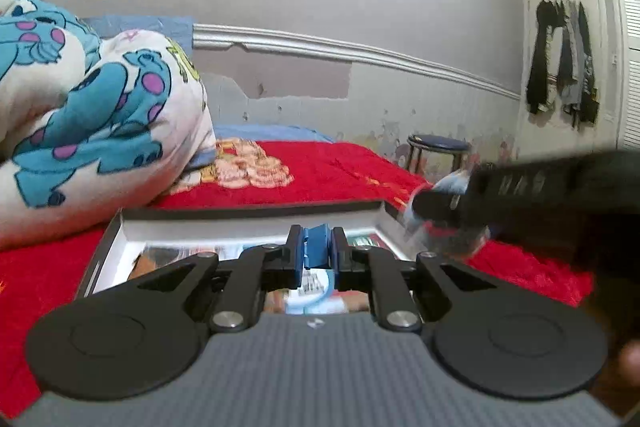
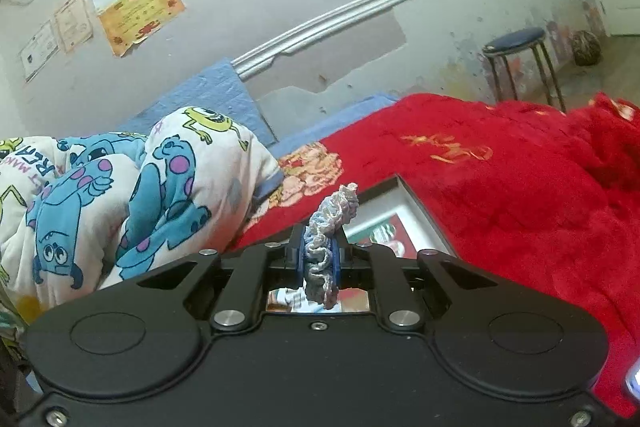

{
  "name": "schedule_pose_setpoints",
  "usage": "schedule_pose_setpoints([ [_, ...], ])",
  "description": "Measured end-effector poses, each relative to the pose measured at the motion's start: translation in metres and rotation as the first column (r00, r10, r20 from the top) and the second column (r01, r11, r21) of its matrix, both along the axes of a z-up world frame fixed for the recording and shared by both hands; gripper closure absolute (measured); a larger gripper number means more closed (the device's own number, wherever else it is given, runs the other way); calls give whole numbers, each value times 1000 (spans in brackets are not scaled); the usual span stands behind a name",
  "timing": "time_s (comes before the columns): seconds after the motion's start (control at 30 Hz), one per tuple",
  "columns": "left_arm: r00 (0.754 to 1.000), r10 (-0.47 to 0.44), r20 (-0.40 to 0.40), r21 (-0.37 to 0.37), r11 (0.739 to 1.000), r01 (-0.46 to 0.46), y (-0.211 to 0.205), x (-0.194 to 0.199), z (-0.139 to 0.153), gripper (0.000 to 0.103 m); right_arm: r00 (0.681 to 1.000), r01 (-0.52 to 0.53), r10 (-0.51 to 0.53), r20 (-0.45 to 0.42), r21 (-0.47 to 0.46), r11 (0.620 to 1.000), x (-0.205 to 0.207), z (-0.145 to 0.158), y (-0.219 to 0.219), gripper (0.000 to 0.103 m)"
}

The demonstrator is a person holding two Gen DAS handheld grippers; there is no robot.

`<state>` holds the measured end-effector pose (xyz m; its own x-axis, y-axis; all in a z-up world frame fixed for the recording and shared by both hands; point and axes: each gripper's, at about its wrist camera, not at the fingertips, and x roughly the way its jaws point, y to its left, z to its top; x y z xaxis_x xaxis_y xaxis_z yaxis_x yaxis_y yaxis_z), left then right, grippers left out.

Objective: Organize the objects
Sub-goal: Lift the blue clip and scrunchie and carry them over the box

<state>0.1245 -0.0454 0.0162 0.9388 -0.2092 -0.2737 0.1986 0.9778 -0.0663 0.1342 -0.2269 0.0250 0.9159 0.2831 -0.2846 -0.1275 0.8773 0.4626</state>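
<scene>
On our left the cartoon-print quilt (image 1: 92, 115) is bunched up on the red blanket (image 1: 332, 171). Just right of it sits the open box (image 1: 132, 223), already holding flat printed packets. Our left gripper (image 1: 317, 251) hangs over the box with its blue pads pressed together; a pale blue band shows below them, but we cannot tell whether it is pinched, so we call these tongs closed and nothing more. Further right, our right gripper (image 2: 319, 255) is clamped tight on a ruffled scrunchie (image 2: 330, 227) in white and pale blue, held above the near rim of the box. We judge the scrunchie light, soft and springy, unlikely to slip or break. It squashes flat, so a pinch across the gathered band's middle suits it best. A blue stool (image 2: 516, 41) stands by the far wall.
</scene>
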Motion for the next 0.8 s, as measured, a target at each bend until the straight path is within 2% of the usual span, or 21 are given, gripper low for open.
schedule_pose_setpoints([
  [0.17, 1000, 19, -7, 39, 999, -19, -10, 27, -16, 87, 999, 29, -28, -26, 20, 999, 36, -24, -8, 90],
  [0.3, 999, 33, -37, 50, 998, -31, -8, 31, -32, 87, 998, 58, -58, 11, 26, 998, 37, -40, -13, 90],
  [0.4, 999, 24, -33, 60, 998, -22, -11, 32, -32, 87, 998, 60, -60, 7, 47, 997, 38, -53, -14, 90],
  [0.63, 999, 38, -35, 76, 996, -35, -13, 32, -32, 86, 999, 43, -43, 10, -10, 999, 40, -57, -2, 90],
  [0.8, 999, 30, -29, 85, 996, -27, -16, 31, -33, 86, 1000, 20, -20, 5, 3, 1000, 40, -59, 1, 89],
])
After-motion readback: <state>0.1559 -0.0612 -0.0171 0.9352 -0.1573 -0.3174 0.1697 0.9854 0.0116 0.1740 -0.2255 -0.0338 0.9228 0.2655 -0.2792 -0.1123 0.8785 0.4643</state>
